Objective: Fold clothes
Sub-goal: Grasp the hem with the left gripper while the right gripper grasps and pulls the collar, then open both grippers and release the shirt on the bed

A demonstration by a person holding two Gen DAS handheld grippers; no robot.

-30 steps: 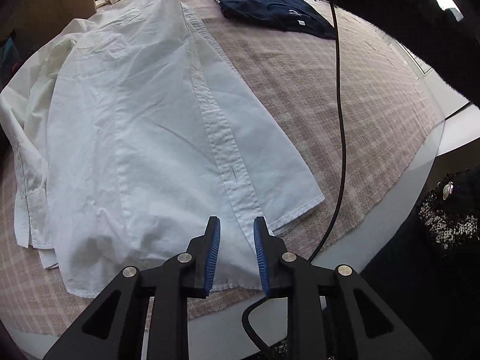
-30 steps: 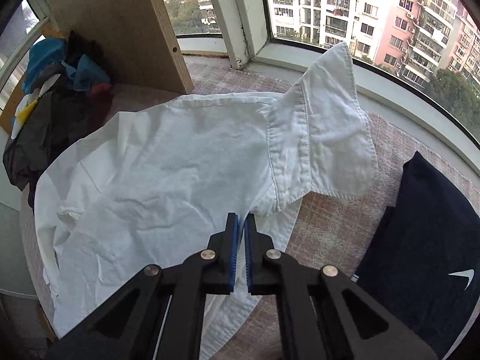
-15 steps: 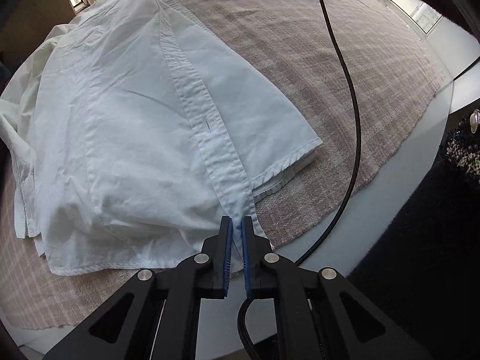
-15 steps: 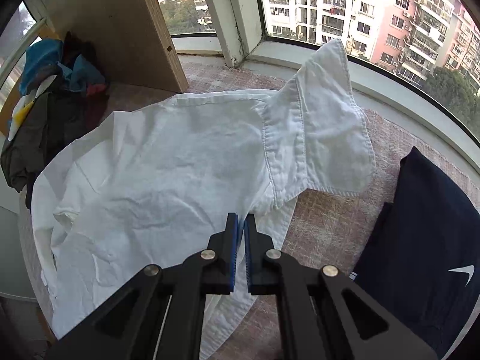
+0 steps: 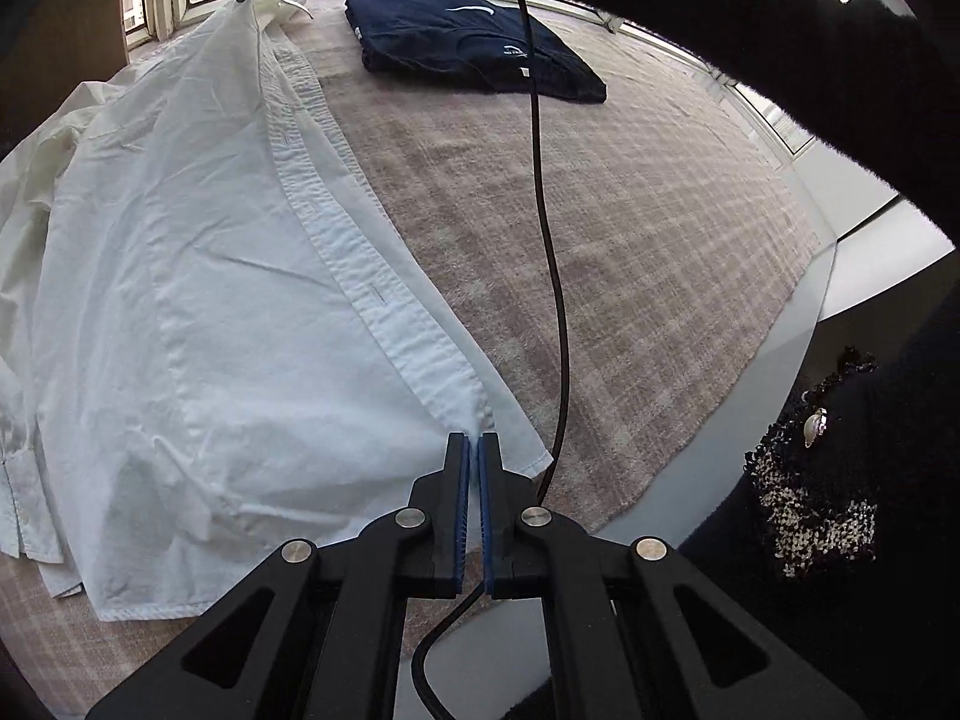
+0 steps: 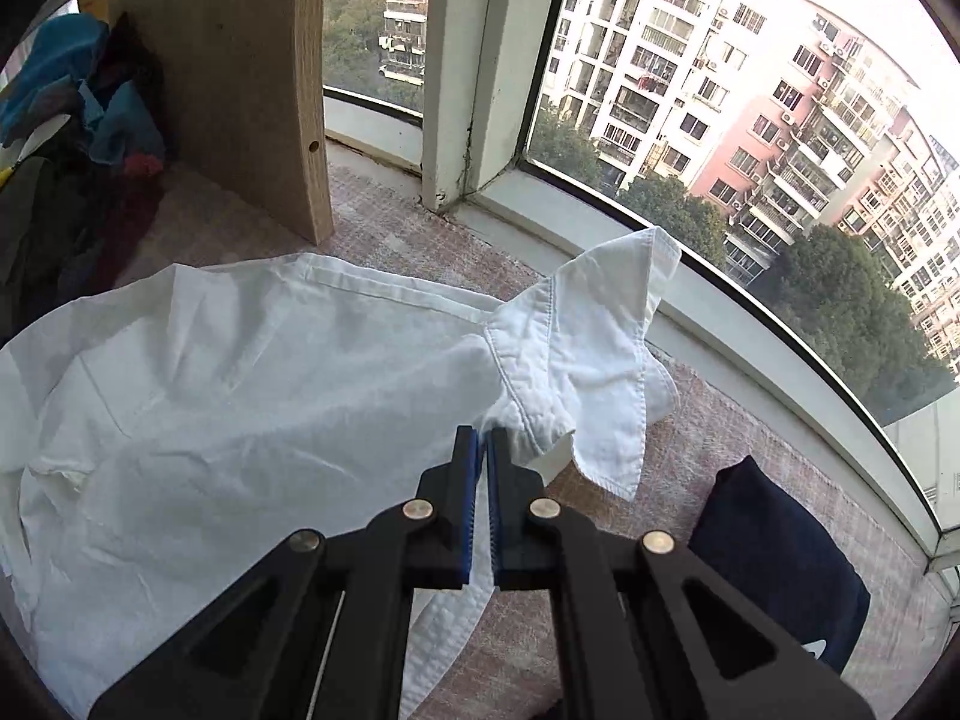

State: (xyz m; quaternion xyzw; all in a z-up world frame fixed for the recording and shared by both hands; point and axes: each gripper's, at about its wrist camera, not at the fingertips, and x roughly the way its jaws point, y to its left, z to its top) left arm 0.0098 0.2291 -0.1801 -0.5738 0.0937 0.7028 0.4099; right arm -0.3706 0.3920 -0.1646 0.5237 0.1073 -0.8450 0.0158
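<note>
At the far left a heap of mixed clothes [image 6: 66,138], blue, dark and red, lies loose against an upright pale wooden board [image 6: 252,78]; I cannot tell whether any basket or bin holds them. Next comes the white cotton button-up shirt [image 5: 198,300], spread over a beige checked woven cloth [image 5: 630,252] that covers the white tabletop [image 5: 768,384]. Its long axis runs from the hem near the tabletop's front edge away toward the window, collar end farthest off, with the buttonhole band [image 5: 372,294] running diagonally along that line. The left gripper [image 5: 472,450], its jaws having just closed, is pinching the bottom end of that band at the hem corner. The right gripper [image 6: 484,450] is pressed together on the shirt front just beneath the collar [image 6: 600,354], which stands up crumpled. Right of the shirt, well apart from it, a folded navy garment [image 5: 474,54] with a small white logo lies flat. A black cable [image 5: 549,252] hangs over the cloth.
</note>
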